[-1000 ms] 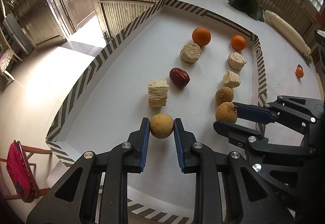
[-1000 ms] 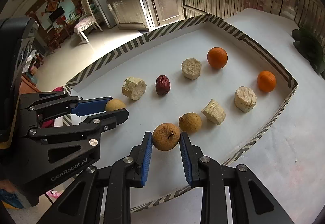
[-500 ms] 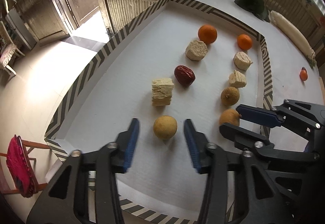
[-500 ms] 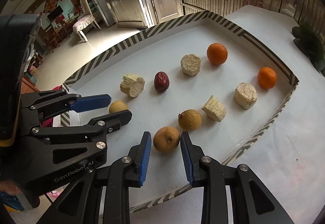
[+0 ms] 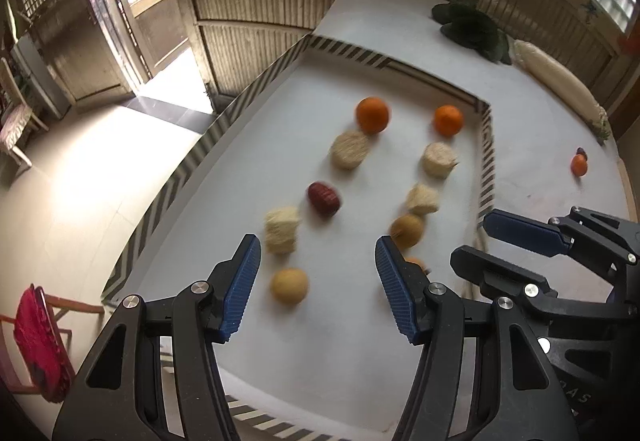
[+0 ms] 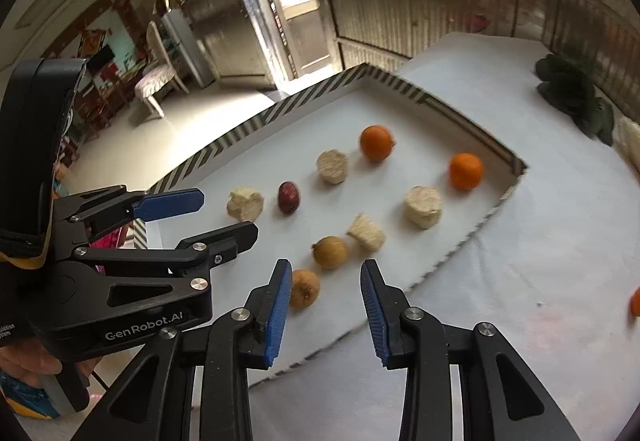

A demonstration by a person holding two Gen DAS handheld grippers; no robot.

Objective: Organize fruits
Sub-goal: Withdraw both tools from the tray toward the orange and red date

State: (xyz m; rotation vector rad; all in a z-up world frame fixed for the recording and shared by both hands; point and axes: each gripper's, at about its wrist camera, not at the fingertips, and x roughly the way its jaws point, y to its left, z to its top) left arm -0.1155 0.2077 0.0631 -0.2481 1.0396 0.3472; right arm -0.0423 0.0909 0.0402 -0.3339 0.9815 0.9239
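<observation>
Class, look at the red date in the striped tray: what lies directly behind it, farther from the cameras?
Behind the red date lies a pale round chunk, then an orange, all on the striped tray. Their undersides are hidden.

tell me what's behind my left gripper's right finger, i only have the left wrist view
Observer: A brown fruit, whole, lying on the tray.
Operator: is the right gripper holding it
Observer: No. The right gripper is open, its jaws have just been opening, and the fruit lies unpinched beside the left finger.
Operator: who's carrying my gripper
Observer: A hand grips the left gripper from below. Its jaws have just been opening too, with the yellow fruit loose between them.
</observation>
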